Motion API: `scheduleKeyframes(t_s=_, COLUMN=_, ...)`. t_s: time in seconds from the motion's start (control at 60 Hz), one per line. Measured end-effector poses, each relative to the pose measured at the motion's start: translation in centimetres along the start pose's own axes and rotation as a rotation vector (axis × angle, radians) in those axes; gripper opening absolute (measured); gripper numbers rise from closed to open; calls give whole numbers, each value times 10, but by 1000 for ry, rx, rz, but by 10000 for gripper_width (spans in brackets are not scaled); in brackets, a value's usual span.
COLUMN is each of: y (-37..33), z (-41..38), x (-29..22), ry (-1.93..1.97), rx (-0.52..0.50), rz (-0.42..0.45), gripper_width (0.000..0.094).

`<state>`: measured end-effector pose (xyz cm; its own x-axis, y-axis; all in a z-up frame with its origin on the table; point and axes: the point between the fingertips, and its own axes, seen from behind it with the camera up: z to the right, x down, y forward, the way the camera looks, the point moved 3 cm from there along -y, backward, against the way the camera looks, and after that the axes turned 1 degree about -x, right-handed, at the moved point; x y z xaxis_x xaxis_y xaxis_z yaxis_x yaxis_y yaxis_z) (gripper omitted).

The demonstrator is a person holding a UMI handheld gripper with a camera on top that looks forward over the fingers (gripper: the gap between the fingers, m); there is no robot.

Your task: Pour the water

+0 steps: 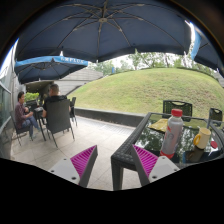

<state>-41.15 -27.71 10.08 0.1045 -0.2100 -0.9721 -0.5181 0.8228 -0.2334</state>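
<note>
Claw [115,160]: wide apart — holding nothing.
Bottle [173,134]: upright on surface [128,152], ahead, right of claw.

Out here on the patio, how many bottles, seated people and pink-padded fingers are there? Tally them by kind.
Bottles: 1, the red-capped bottle on the wicker table
Seated people: 2, one person and another person
Fingers: 2, on the gripper, open with nothing between them
Total: 5
</note>
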Motion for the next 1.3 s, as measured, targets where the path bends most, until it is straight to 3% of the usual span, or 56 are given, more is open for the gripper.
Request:
scheduleKeyframes(t_s=0.25, y=-7, z=1, x=5, ry=-1, rx=-30, rz=0, gripper_width=721)
scheduleKeyframes(t_s=0.567, y=-13, z=113, x=-9, ry=-27, rx=173, rz=83, gripper_width=725)
scheduleKeyframes(t_s=0.783, y=27, z=188, x=-15, ry=38, rx=279, rz=107, gripper_width=721)
scheduleKeyframes(t_s=0.967, y=87, z=209, x=-20, ry=35, rx=267, rz=106, gripper_width=710)
scheduleKeyframes(t_s=1.0, y=93, z=211, x=-23, ry=34, rx=266, rz=116, gripper_width=674)
scheduleKeyframes(t_s=1.033, y=97, z=214, x=-22, ry=19, rx=279, rz=115, gripper_width=506)
scheduleKeyframes(t_s=1.083, y=99, z=213, x=-23, ry=10, rx=275, rz=116, gripper_width=485)
scheduleKeyframes(t_s=1.2, y=99, z=216, x=-22, ry=34, rx=268, rz=145, gripper_width=339)
scheduleKeyframes(t_s=1.3, y=99, z=216, x=-21, ry=44, rx=261, rz=142, gripper_width=333)
